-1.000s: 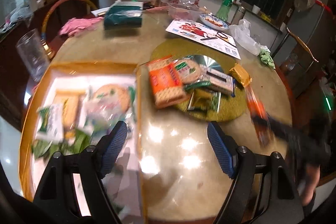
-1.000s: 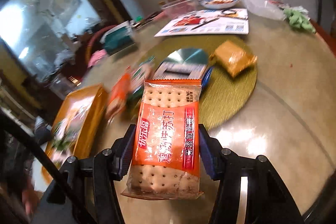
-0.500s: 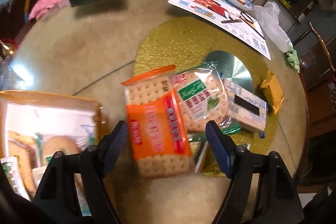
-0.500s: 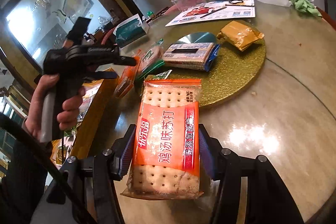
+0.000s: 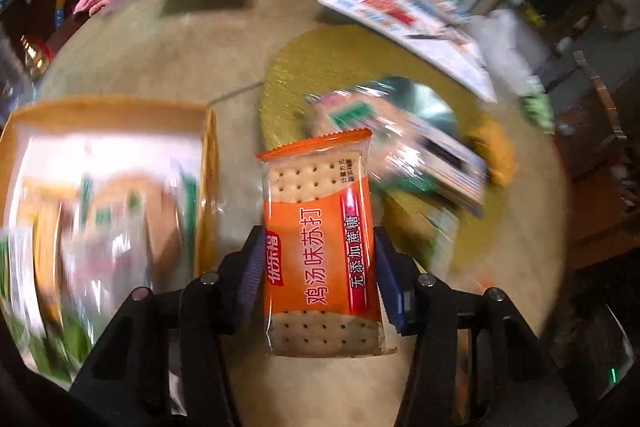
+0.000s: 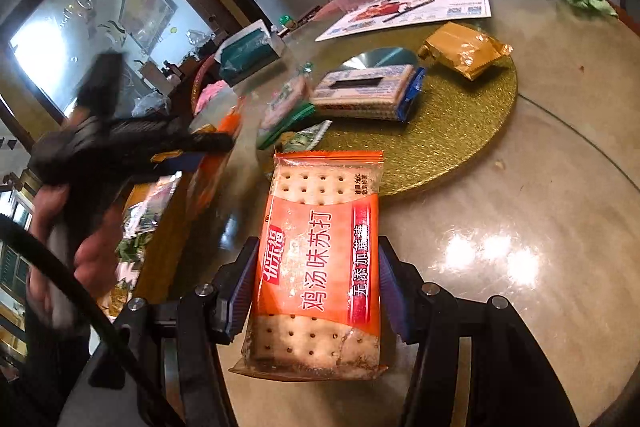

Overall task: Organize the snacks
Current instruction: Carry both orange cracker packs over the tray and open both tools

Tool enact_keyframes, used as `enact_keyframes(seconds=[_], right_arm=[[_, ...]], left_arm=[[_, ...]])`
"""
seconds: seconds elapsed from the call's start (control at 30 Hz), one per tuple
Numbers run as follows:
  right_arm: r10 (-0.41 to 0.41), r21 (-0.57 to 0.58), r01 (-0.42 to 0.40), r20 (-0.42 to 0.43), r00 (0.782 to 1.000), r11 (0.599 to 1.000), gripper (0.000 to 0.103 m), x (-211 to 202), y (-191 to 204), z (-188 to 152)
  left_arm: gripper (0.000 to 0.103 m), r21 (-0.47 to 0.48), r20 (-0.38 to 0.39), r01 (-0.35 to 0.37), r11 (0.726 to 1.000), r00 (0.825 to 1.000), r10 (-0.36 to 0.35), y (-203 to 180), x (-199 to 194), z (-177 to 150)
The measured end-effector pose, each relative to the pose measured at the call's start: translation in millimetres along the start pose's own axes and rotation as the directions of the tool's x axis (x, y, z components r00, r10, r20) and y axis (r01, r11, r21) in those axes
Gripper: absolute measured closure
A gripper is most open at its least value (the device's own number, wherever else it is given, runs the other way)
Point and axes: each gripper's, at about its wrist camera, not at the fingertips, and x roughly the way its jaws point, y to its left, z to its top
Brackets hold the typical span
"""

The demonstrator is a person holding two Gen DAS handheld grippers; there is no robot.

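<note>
Above table (image 6: 540, 227), left gripper (image 5: 320, 275) just closing, jaws pressed on orange cracker pack (image 5: 320, 239), long axis pointing away along fingers, right gripper (image 6: 316, 287) clamping second orange cracker pack (image 6: 320, 263), same orientation.

The orange cracker pack (image 5: 320, 247) in the left wrist view had big white words, 鸡汤味苏打. A red strip on it said 无添加蔗糖, and a small white tag near the bottom read 优乐福. The other orange cracker pack (image 6: 320, 259), in the right wrist view, showed the same three lines. Each pack had tiny black words near the top (too small to read). The poster (image 6: 408, 11) had print that was too far off to read.
</note>
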Motion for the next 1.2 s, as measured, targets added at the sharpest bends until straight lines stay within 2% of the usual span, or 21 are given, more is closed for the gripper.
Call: enact_keyframes(seconds=[0.07,0.13,0.23,0.37,0.57,0.67,0.77,0.83,0.9,1.2], right_arm=[[0.028,-0.008,-0.028,0.001,1.0,1.0,0.047,-3,8,-1],[0.064,-0.017,-0.064,-0.002,0.998,0.998,0.047,-5,20,-2],[0.104,-0.058,-0.105,-0.015,0.994,0.993,0.047,-3,45,-2],[0.166,-0.128,-0.17,-0.039,0.985,0.977,0.047,4,86,-3],[0.249,-0.182,-0.264,-0.102,0.963,0.947,0.047,29,143,-1],[0.23,-0.219,-0.257,-0.142,0.963,0.941,0.047,50,169,-1],[0.196,-0.231,-0.231,-0.166,0.966,0.945,0.047,69,182,-5],[0.176,-0.231,-0.216,-0.181,0.968,0.949,0.047,80,188,-7],[0.161,-0.235,-0.202,-0.185,0.97,0.951,0.047,88,191,-6],[0.107,-0.201,-0.145,-0.189,0.976,0.969,0.047,107,186,10]], left_arm=[[0.05,0.022,0.046,0.057,0.998,0.997,-0.058,-5,-32,-25],[0.05,0.054,0.088,0.072,0.996,0.993,-0.077,-3,-62,-51],[0.05,0.07,0.133,-0.004,0.998,0.991,-0.005,16,-97,-82],[0.05,-0.005,0.203,-0.146,0.989,0.969,0.144,62,-127,-107],[0.05,-0.092,0.218,-0.207,0.974,0.95,0.223,110,-140,-119],[0.05,-0.117,0.205,-0.245,0.963,0.942,0.264,128,-136,-123],[0.05,-0.129,0.181,-0.234,0.964,0.95,0.255,137,-128,-124],[0.049,-0.124,0.18,-0.25,0.96,0.946,0.269,137,-124,-124],[0.049,-0.119,0.175,-0.272,0.955,0.941,0.29,140,-122,-125],[0.049,-0.125,0.161,-0.26,0.957,0.947,0.279,154,-117,-128]])
